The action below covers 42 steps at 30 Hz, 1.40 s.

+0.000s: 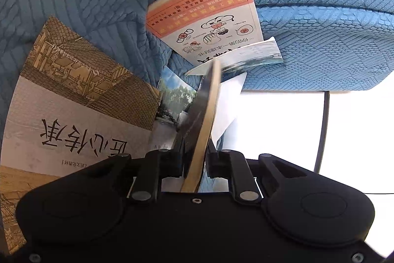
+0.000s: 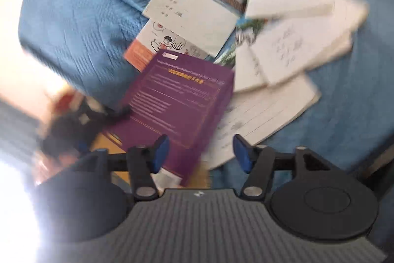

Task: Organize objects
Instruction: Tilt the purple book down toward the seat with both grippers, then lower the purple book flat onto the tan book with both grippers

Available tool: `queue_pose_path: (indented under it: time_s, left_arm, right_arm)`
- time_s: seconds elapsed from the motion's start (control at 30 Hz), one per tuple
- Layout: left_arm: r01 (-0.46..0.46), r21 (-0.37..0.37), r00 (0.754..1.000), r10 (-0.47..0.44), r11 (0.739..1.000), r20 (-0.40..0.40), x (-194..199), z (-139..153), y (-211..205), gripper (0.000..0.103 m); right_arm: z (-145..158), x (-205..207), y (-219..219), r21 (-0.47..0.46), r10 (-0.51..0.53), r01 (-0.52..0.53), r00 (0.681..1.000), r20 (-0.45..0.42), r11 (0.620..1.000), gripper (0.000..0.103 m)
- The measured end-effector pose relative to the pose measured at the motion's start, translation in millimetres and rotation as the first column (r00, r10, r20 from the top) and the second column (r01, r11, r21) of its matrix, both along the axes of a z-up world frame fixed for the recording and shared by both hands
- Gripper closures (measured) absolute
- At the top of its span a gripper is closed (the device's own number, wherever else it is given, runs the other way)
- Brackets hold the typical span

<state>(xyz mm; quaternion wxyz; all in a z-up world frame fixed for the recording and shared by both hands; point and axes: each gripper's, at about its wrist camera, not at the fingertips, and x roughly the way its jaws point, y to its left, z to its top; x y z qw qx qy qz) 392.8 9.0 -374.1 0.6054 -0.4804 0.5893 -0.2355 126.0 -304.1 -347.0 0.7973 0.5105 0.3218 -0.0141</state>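
Currently left tongs [image 1: 194,162] clamped on a thin dark book [image 1: 202,120] held edge-on above the blue quilted sofa [image 1: 307,4]; tan architecture book [image 1: 81,100] lies to its left, orange-and-white cartoon book [image 1: 209,16] beyond; right tongs [image 2: 200,152] spread apart, nothing gripped, over a purple book [image 2: 177,100] atop scattered white booklets [image 2: 283,65]; right view blurred.

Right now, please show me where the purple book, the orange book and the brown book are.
purple book [image 2: 177,100], right wrist view, cover middle
orange book [image 1: 206,16], left wrist view, cover middle
brown book [image 1: 81,100], left wrist view, cover middle
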Motion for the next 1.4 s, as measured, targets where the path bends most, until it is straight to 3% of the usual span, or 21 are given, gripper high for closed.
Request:
queue_pose_path:
  time_s: [0.17,0.2,0.3,0.43,0.63,0.77,0.87,1.0,1.03,1.1,1.2,1.4]
  left_arm:
    - [0.011,0.015,1.000,-0.011,1.000,0.008,-1,2,-1,0.089]
    - [0.013,0.019,1.000,-0.013,1.000,0.010,-1,2,-1,0.089]
    - [0.015,0.014,1.000,-0.015,1.000,0.008,-1,3,-2,0.089]
    - [0.018,0.015,1.000,-0.019,1.000,0.009,0,3,-3,0.089]
    - [0.024,0.019,1.000,-0.024,1.000,0.011,0,3,-3,0.089]
    - [0.026,0.036,0.999,-0.027,0.999,0.019,0,4,-4,0.089]
    - [0.032,0.046,0.999,-0.033,0.998,0.030,-1,5,-5,0.089]
    - [0.037,0.107,0.996,-0.046,0.994,0.079,-1,15,-3,0.090]
    - [0.039,0.133,0.994,-0.052,0.990,0.097,-1,19,-1,0.090]
    - [0.045,0.176,0.991,-0.066,0.983,0.120,-4,27,3,0.090]
    - [0.049,0.183,0.988,-0.074,0.982,0.135,-12,33,9,0.087]
    - [0.016,0.135,0.982,-0.041,0.991,0.183,-35,57,15,0.087]
  right_arm:
    - [-31,8,9,0.252,-0.068,0.073,0.997,-0.025,0.965,0.030]
    - [-35,7,13,0.289,-0.083,0.091,0.996,-0.041,0.953,0.026]
    - [-46,4,22,0.379,-0.112,0.131,0.991,-0.073,0.916,0.024]
    - [-58,1,29,0.466,-0.145,0.167,0.986,-0.083,0.869,0.024]
    - [-61,3,33,0.527,-0.173,0.174,0.984,-0.052,0.832,0.024]
    - [-64,9,35,0.535,-0.182,0.168,0.983,-0.027,0.828,0.030]
    - [-60,13,34,0.510,-0.168,0.152,0.986,-0.014,0.847,0.035]
    - [-56,8,34,0.481,-0.187,0.170,0.982,-0.013,0.860,0.053]
    - [-52,6,33,0.470,-0.198,0.172,0.980,0.008,0.866,0.062]
    - [-40,2,31,0.442,-0.196,0.149,0.979,0.063,0.885,0.069]
    - [-13,0,25,0.378,-0.161,0.099,0.978,0.136,0.920,0.071]
    - [31,0,18,0.248,-0.048,0.003,0.983,0.175,0.969,0.071]
